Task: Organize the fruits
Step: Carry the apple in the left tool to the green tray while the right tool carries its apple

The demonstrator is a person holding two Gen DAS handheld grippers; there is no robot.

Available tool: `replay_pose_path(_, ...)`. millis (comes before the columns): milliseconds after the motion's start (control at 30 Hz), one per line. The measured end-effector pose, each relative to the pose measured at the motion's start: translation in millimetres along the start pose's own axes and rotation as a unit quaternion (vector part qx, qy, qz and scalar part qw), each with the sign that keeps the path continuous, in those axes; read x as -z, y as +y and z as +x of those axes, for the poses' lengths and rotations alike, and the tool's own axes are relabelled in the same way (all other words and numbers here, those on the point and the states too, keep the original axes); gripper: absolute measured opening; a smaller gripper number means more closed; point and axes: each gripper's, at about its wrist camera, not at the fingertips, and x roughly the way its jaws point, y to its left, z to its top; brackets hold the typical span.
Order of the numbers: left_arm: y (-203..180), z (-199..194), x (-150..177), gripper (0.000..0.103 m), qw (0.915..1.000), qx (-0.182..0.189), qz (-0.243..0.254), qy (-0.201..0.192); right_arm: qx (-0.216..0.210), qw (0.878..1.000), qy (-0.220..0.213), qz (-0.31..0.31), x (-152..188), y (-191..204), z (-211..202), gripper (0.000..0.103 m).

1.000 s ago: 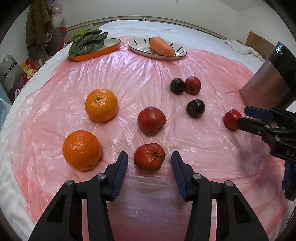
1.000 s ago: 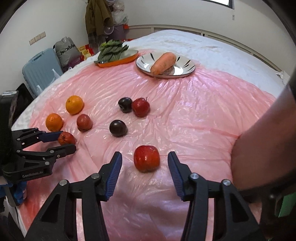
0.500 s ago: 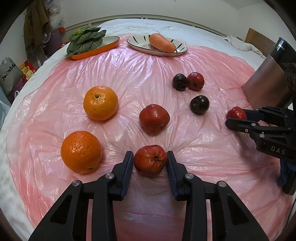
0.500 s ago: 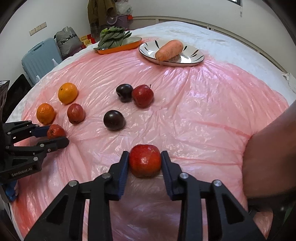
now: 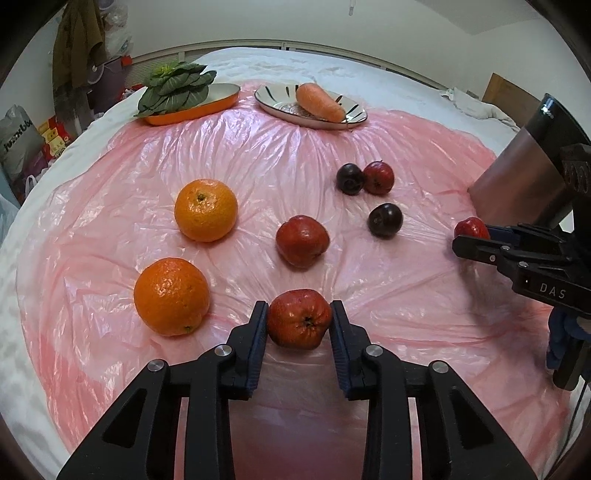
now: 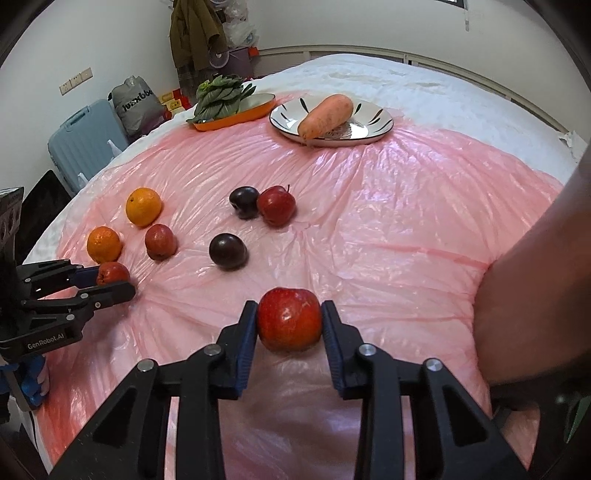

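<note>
Jaws of left gripper point(image 5: 298, 322) clamping red apple point(image 5: 299, 318), right gripper's likewise

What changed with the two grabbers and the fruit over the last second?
Both grippers closed in from open. The left gripper now clamps the wrinkled red fruit; the right gripper clamps the red apple. Neither fruit has visibly been lifted off the pink sheet. The oranges, dark plums and plated carrot stayed put.

Home bedroom; white bed point(image 6: 424, 85) under pink plastic sheet point(image 6: 388, 206); coat point(image 6: 194, 35) hanging on wall; suitcase point(image 6: 83, 138) and bags point(image 6: 136, 101) on floor; wall sockets point(image 6: 75, 81).
</note>
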Motion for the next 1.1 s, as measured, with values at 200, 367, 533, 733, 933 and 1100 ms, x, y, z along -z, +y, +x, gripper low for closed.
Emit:
replay_pose_path(200, -4.9, -13.1, 2.9, 0.028, 0.9999, 0.010, -0.006, -0.011, 0.008, 1.000, -0.008, 0.000, 4.1, 2.4, -20.9, 0.061)
replay_pose_path(367, -7.8, -29.8, 10.2, 0.028, 0.9997, 0.013, -0.010, -0.016, 0.005, 1.000, -0.017, 0.002, 14.7, 6.8, -43.7, 0.061)
replay_pose_path(533, -12.3, -47.5, 20.8, 0.028, 0.9996, 0.012, -0.013, -0.020, 0.003, 1.000, -0.023, 0.005, 35.7, 15.0, -67.2, 0.061)
replay_pose_path(733, -30.7, -68.5, 33.8, 0.028, 0.9996, 0.014, -0.004, -0.024, 0.005, 1.000, -0.026, 0.015, 60.3, 18.9, -94.0, 0.061)
replay_pose_path(933, -55.3, -88.5, 41.4, 0.028, 0.9992, 0.024, 0.006, -0.030, 0.012, 0.999, -0.037, 0.027, 81.8, 15.0, -126.1, 0.061)
replay_pose_path(1100, -82.8, -102.0, 47.3, 0.028, 0.9986, 0.036, 0.019, -0.033, 0.021, 0.998, -0.046, 0.040, 99.3, 7.1, -151.2, 0.061)
